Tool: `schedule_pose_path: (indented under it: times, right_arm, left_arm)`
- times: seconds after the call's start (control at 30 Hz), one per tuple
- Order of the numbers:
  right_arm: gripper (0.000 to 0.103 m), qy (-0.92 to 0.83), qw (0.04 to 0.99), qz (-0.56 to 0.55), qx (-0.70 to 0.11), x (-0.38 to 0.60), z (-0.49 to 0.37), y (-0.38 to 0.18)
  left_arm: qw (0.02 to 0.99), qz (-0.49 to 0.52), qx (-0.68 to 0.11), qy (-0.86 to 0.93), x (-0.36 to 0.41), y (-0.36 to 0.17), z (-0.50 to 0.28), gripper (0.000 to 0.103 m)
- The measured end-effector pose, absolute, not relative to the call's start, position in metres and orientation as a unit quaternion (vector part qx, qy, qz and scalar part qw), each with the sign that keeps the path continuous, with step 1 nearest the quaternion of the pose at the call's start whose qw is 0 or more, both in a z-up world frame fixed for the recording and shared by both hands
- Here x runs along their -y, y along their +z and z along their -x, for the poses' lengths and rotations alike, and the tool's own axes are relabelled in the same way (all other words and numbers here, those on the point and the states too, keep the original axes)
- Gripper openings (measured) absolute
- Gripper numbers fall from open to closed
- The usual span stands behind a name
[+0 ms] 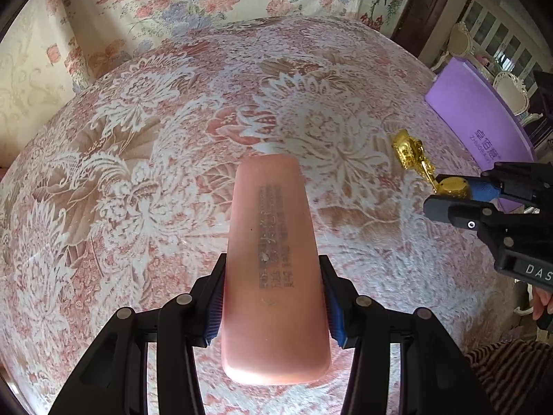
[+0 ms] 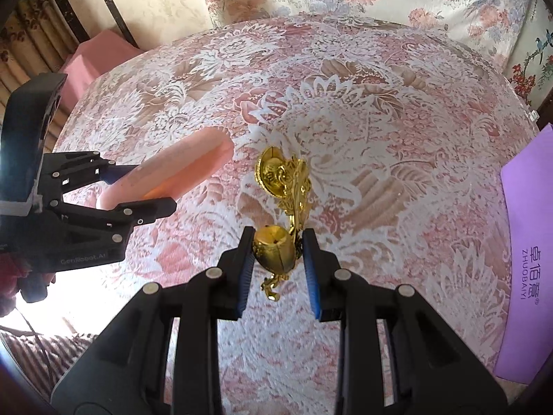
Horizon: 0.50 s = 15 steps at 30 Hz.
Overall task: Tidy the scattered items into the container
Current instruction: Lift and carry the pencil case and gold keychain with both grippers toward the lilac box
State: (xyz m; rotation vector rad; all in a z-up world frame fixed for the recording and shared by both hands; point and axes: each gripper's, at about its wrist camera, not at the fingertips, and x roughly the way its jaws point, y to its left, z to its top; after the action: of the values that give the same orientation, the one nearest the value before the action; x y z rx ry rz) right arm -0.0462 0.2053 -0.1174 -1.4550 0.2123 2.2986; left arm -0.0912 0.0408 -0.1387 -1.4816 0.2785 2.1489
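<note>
Pink case (image 1: 274, 269) sits clamped lengthwise between my left gripper (image 1: 273, 306) pads, held up over the lacy floral tablecloth (image 1: 155, 138). Right gripper (image 2: 278, 263) is pinching a gold ornament (image 2: 281, 207) by its rounded base (ornate end sticking forward). Purple box (image 2: 525, 259) is off at the table's right edge, well apart from both.

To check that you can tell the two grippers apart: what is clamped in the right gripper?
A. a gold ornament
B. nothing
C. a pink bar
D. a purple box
A: the right gripper is shut on the gold ornament, while the left gripper holds the pink bar and the purple box lies on the table.
</note>
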Motion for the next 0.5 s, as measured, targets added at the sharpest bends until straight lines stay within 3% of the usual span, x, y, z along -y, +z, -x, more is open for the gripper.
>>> schedule_pose_path:
  times: [0.5]
  right_arm:
    - [0.03,0.835,0.182,0.514,-0.071,-0.226,-0.008,-0.076]
  left_arm:
    - [0.271,0.521,-0.104,0.802,-0.131,-0.09,0.064,0.049]
